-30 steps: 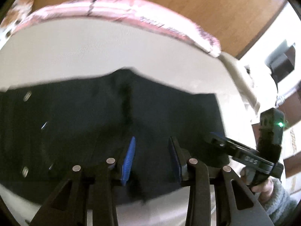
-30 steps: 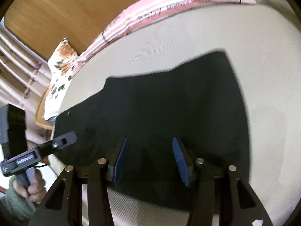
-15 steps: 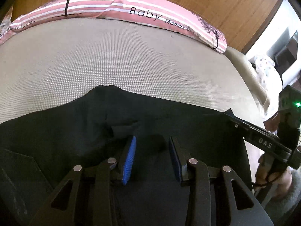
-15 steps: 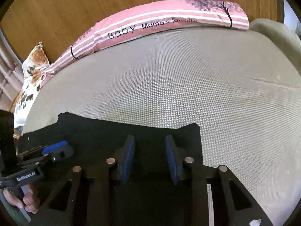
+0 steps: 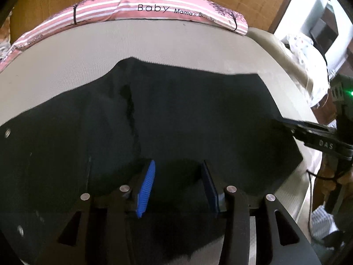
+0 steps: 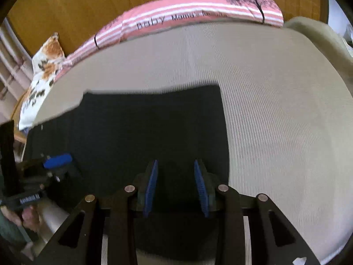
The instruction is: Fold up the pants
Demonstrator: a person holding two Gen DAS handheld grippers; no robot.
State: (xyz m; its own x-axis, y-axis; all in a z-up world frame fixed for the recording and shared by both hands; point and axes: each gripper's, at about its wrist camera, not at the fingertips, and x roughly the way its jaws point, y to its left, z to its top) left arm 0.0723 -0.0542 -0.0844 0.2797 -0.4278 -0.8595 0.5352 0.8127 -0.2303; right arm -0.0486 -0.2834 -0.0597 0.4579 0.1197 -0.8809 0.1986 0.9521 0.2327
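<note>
Black pants [image 5: 187, 114] lie spread on the beige mattress [image 5: 66, 53]; they also show in the right wrist view [image 6: 143, 128]. My left gripper [image 5: 178, 187] hovers over the pants' near edge, jaws open with a wide gap and nothing between the blue pads. My right gripper [image 6: 176, 187] is over the pants near their right edge, jaws open and empty. The right gripper shows at the right of the left wrist view [image 5: 313, 132]; the left gripper shows at the left of the right wrist view [image 6: 53, 165].
A pink striped pillow [image 5: 154, 8] lies along the far edge against a wooden headboard [image 6: 88, 6]. A floral pillow [image 6: 42, 75] sits at the far left. White bedding [image 5: 308, 50] and furniture stand off the mattress to the right.
Both grippers have drawn back toward the near edge and risen slightly; more of the pants shows now. Both stay open and empty.
</note>
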